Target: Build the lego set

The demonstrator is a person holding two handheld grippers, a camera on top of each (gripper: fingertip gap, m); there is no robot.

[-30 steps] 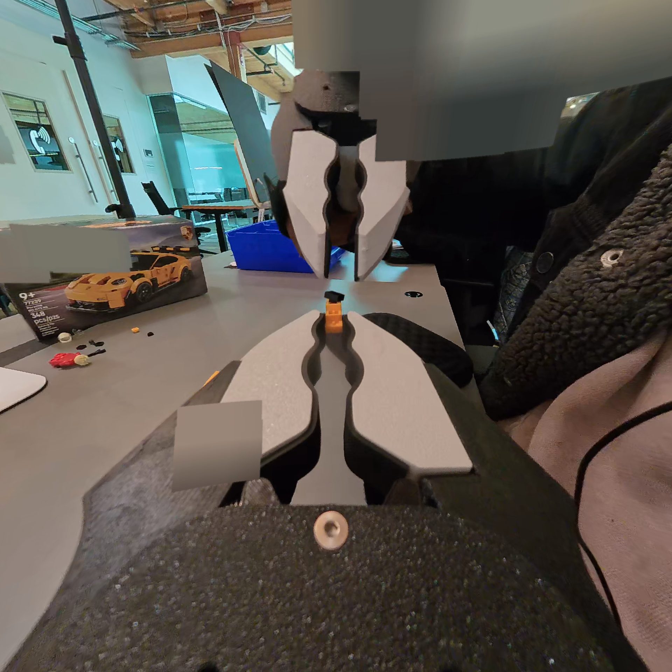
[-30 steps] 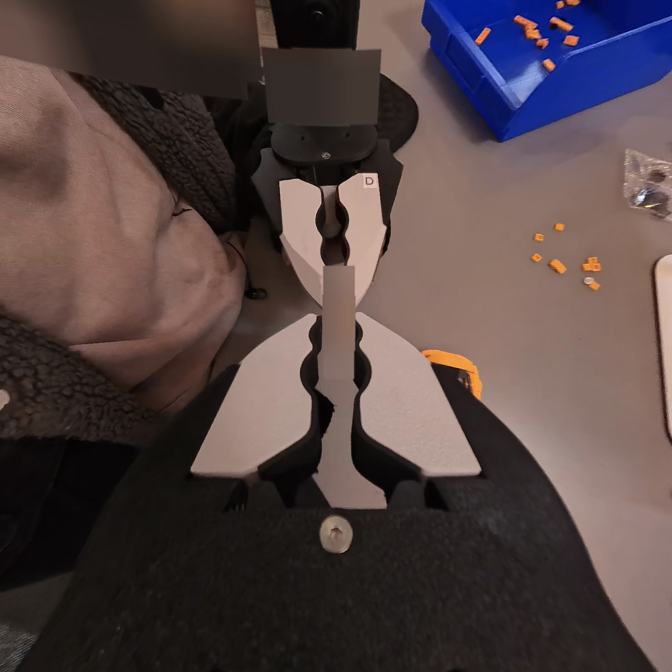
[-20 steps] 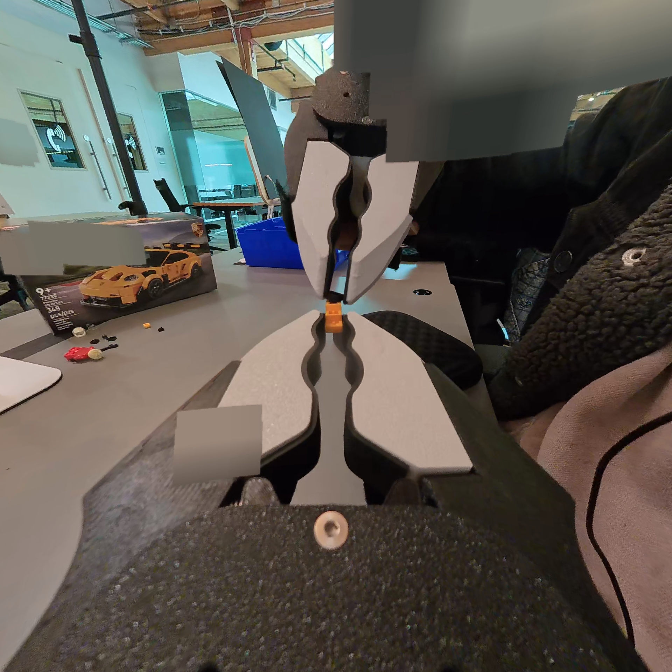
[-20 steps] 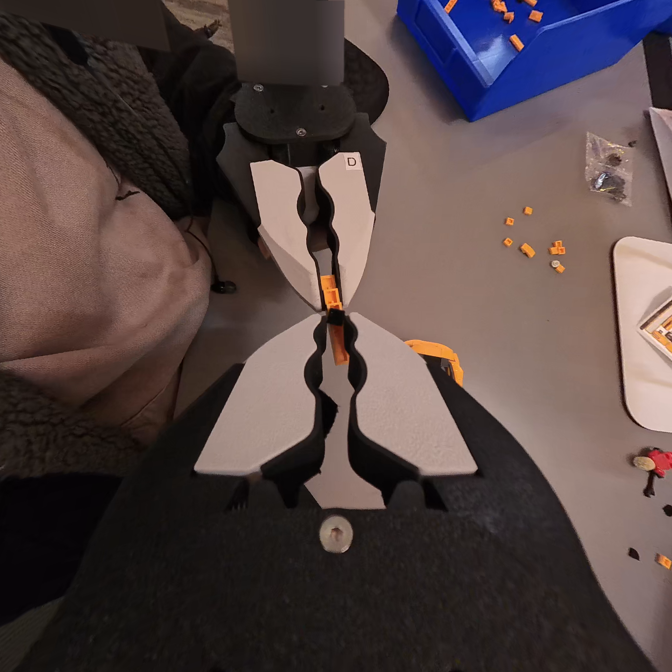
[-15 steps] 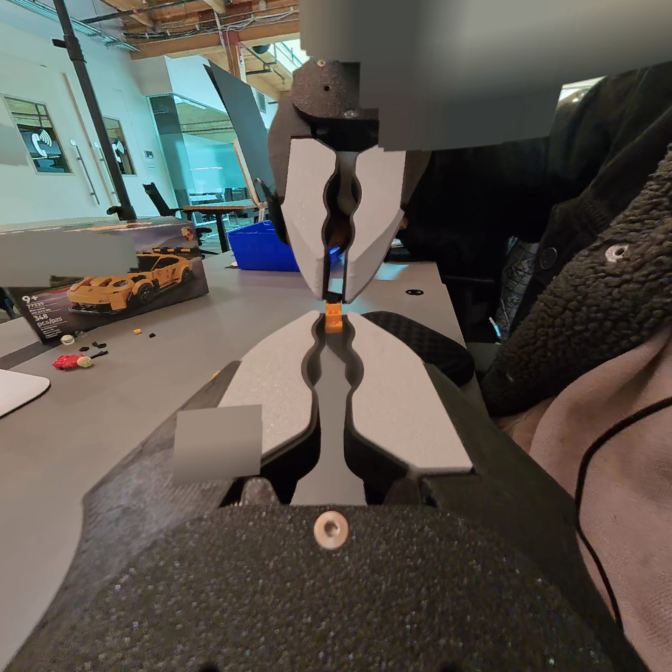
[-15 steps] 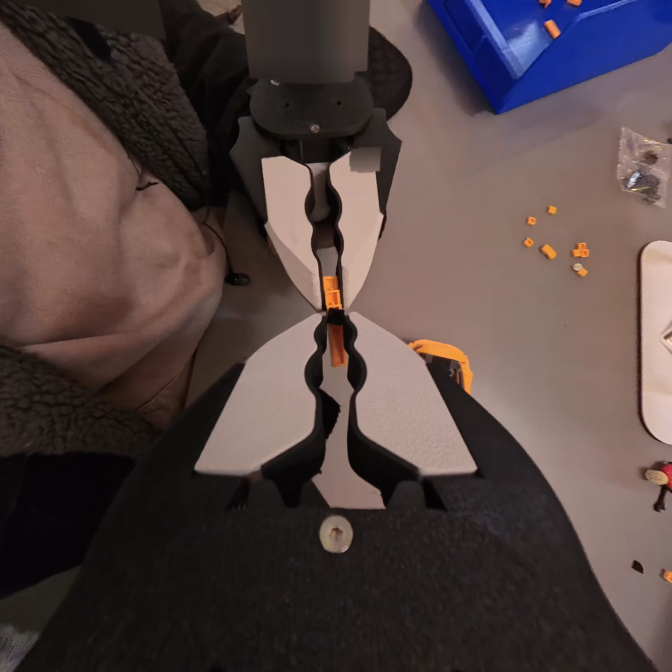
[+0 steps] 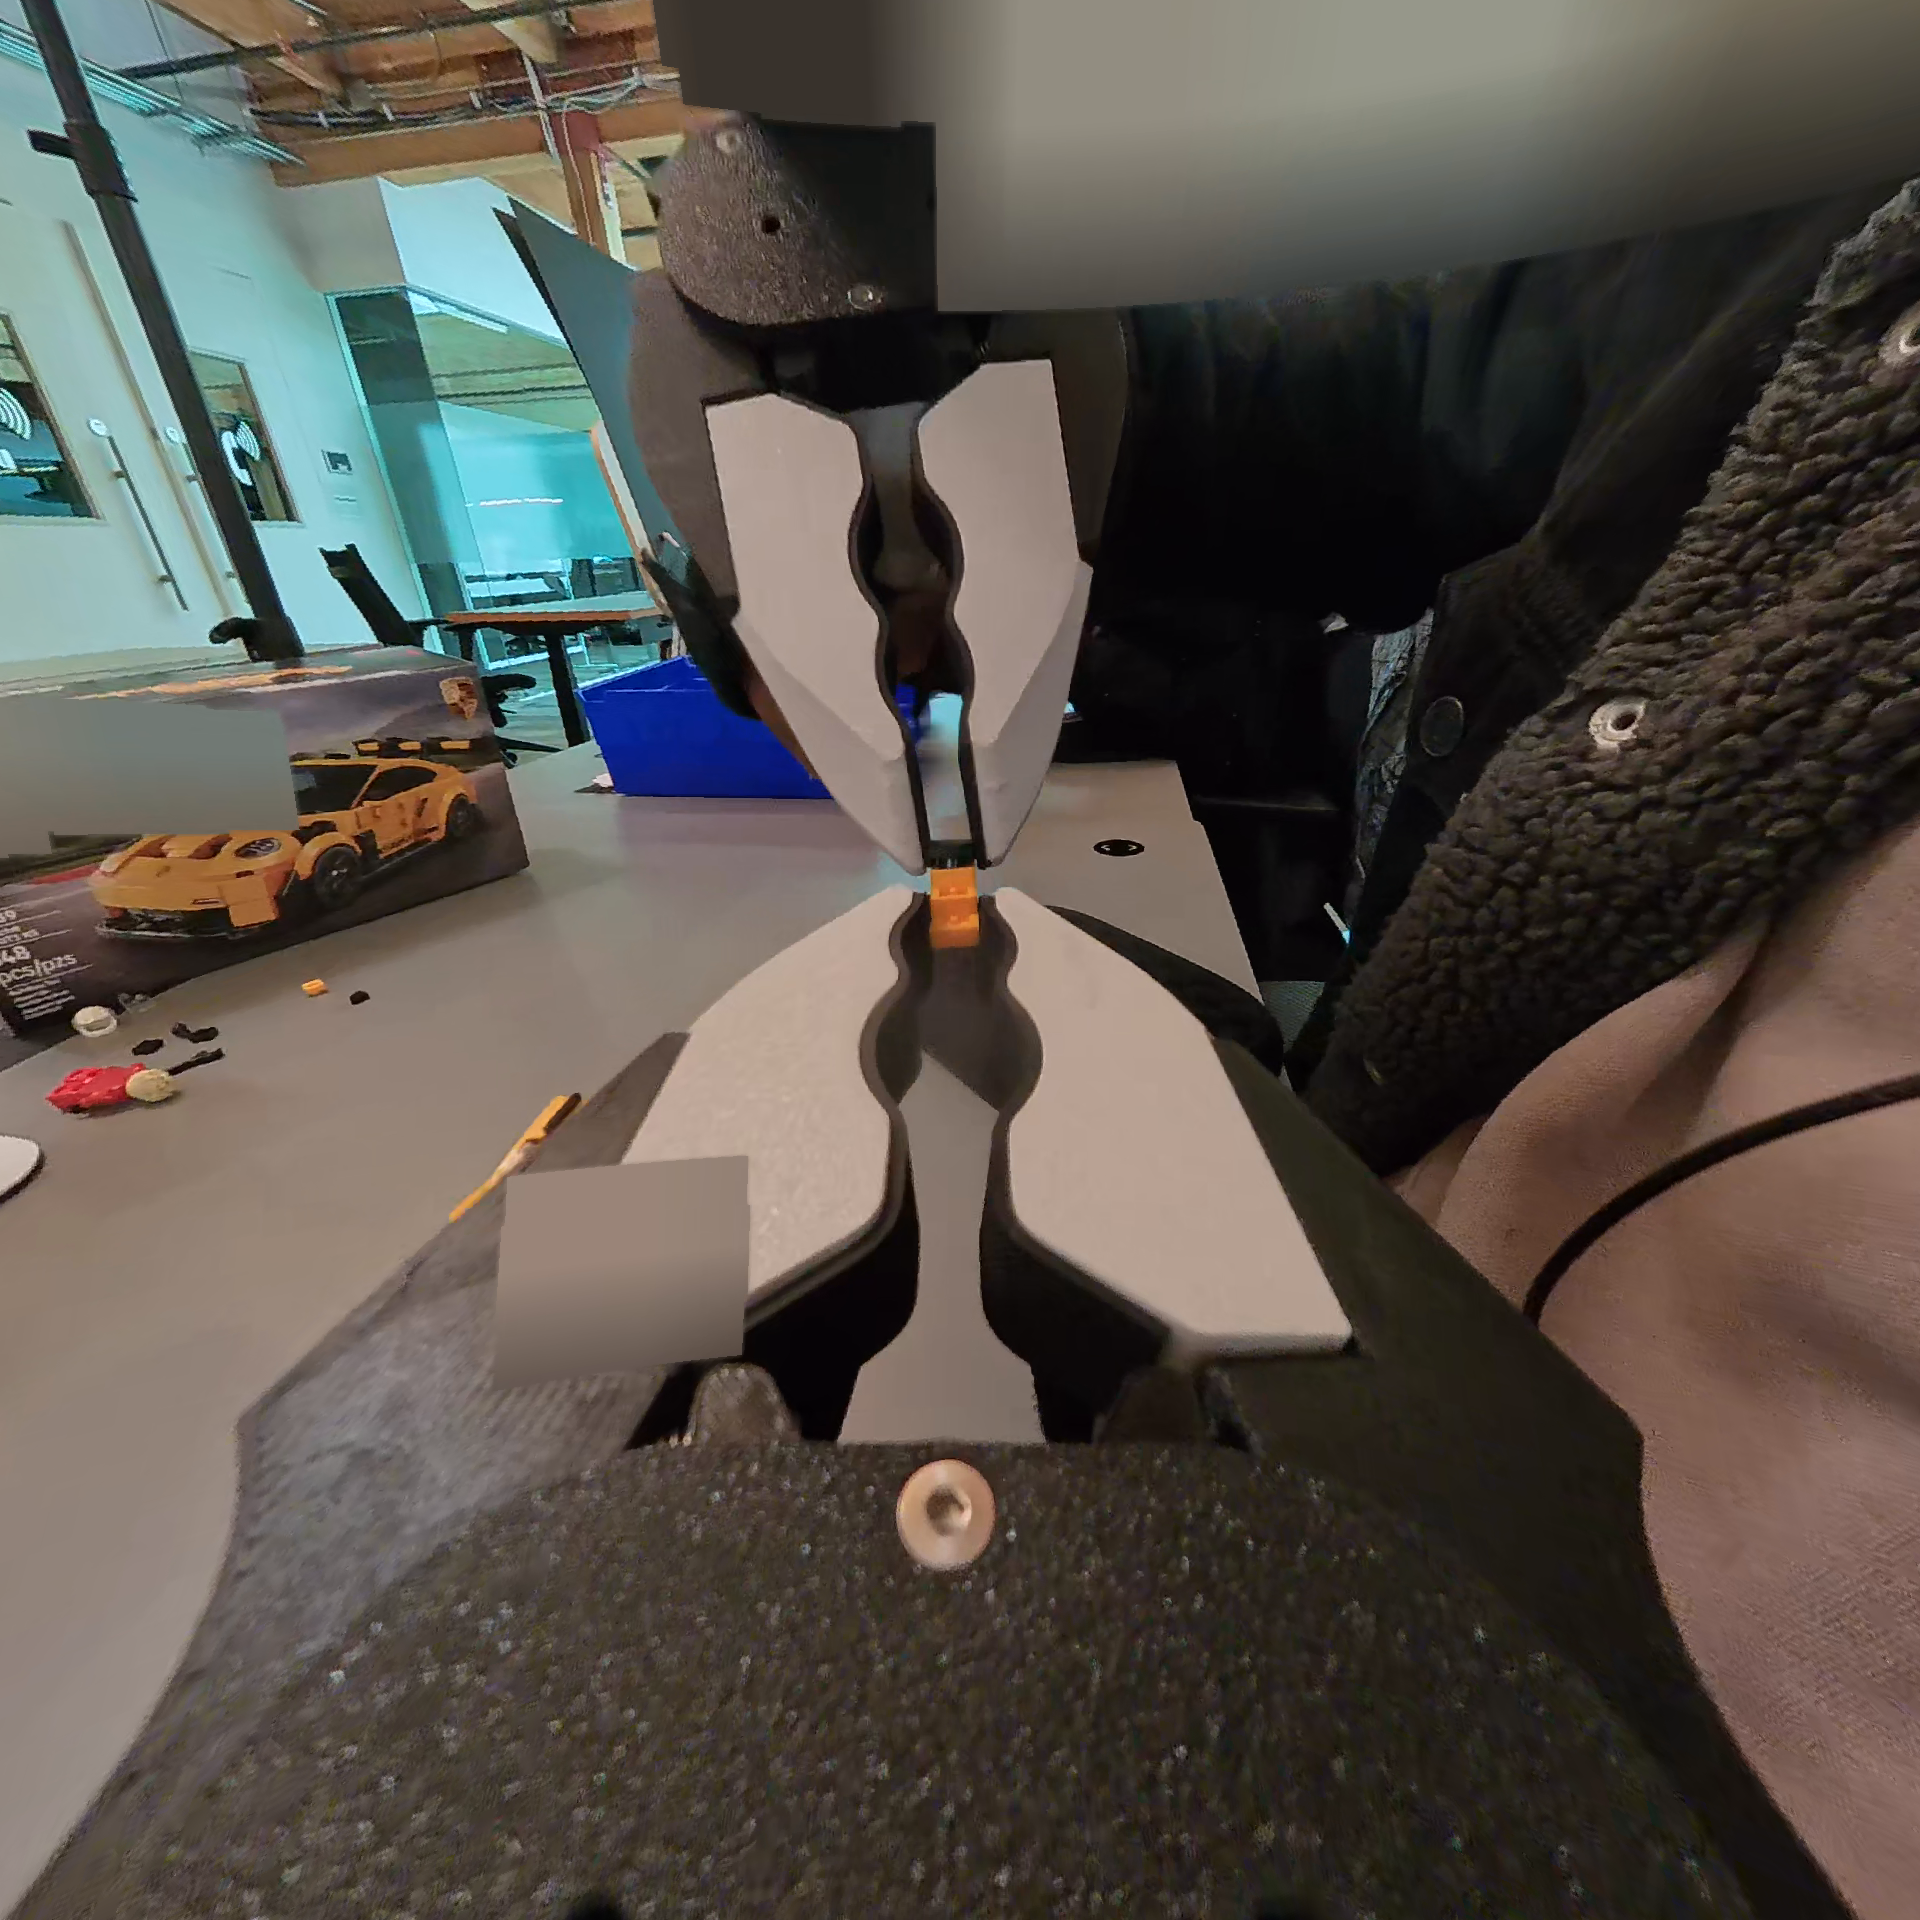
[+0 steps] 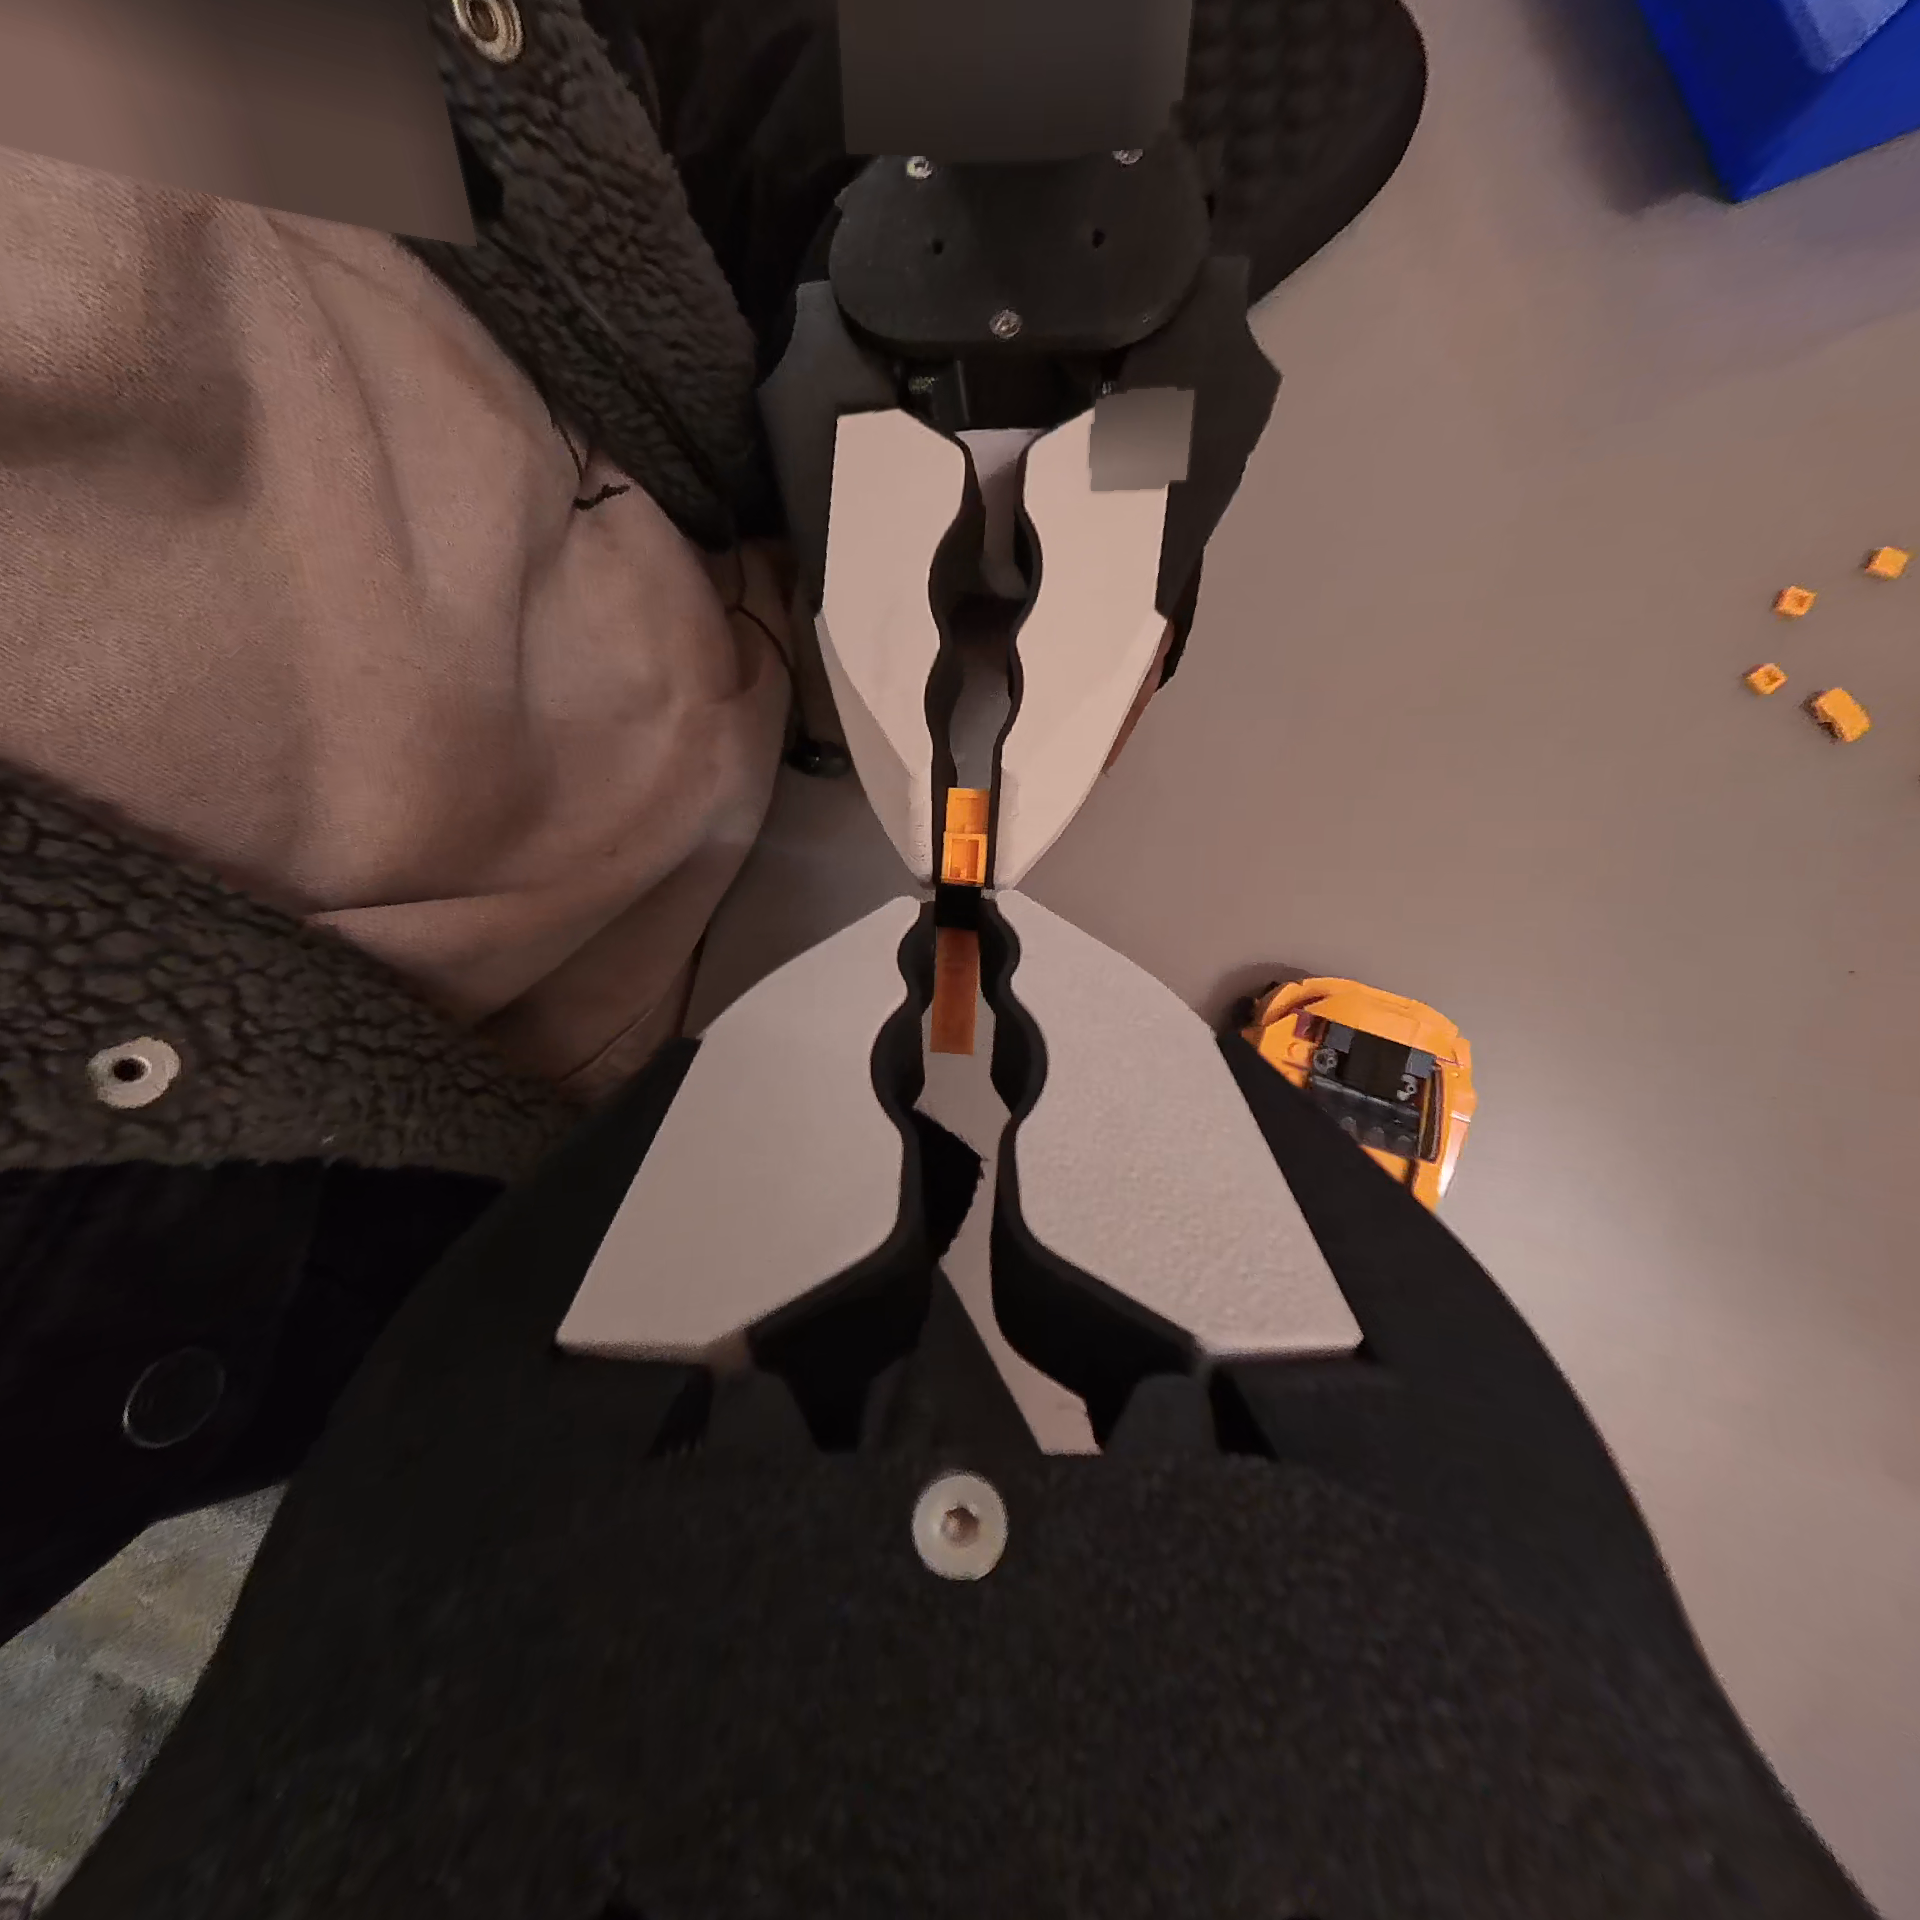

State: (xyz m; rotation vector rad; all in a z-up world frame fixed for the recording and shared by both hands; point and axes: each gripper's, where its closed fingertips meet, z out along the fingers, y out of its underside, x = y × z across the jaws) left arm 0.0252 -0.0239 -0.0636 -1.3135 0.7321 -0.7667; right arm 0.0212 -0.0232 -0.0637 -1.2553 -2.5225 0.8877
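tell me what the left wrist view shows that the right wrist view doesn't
Only the left wrist view: a toy car box, a red figure.
Only the right wrist view: a part-built orange car, loose orange bricks.
Both: the blue bin, the grey table, and the left tongs and right tongs tip to tip, clamping a small orange-and-black piece.

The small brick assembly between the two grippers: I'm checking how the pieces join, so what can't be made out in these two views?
- Left wrist view: the black piece is mostly hidden by the right gripper fingertips.
- Right wrist view: the joint between black piece and orange brick is too small to read.
- Right wrist view: the orange model car is partly covered by the gripper body.
- Blue bin: cut off by the frame edge.
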